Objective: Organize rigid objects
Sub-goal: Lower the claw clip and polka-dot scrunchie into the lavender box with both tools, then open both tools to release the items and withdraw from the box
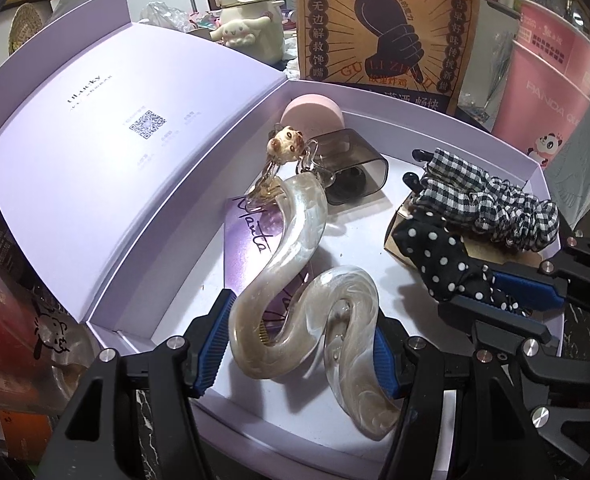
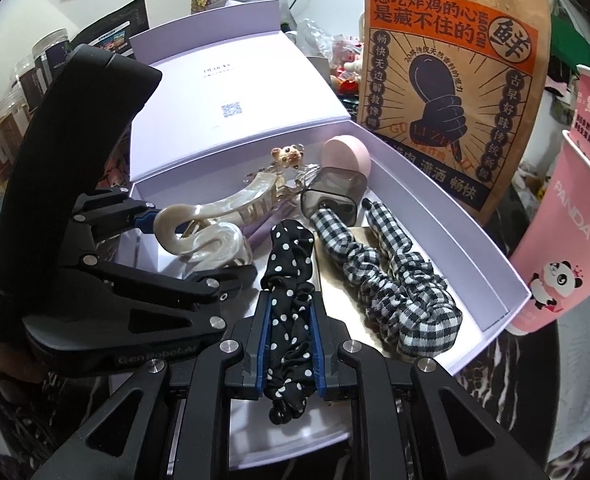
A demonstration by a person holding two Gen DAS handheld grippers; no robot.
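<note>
A lavender box (image 1: 455,128) stands open with its lid (image 1: 95,152) folded back. My left gripper (image 1: 301,344) is shut on a pearly wavy hair claw (image 1: 295,264) just above the box floor; the claw also shows in the right wrist view (image 2: 211,212). My right gripper (image 2: 291,320) is shut on a black polka-dot hair clip (image 2: 289,276), also seen in the left wrist view (image 1: 435,256). A gingham hair clip (image 2: 387,264) lies beside it in the box. A clear claw with a bear charm (image 1: 285,144), a smoky plastic case (image 1: 351,164) and a pink round item (image 1: 313,114) sit at the back.
A brown snack bag (image 1: 383,28) stands behind the box. Pink paper cups (image 2: 567,232) stand to the right. A cream character bottle (image 1: 247,12) is at the back. A clear cup (image 1: 23,328) sits left of the box. The counter is dark marble (image 2: 507,396).
</note>
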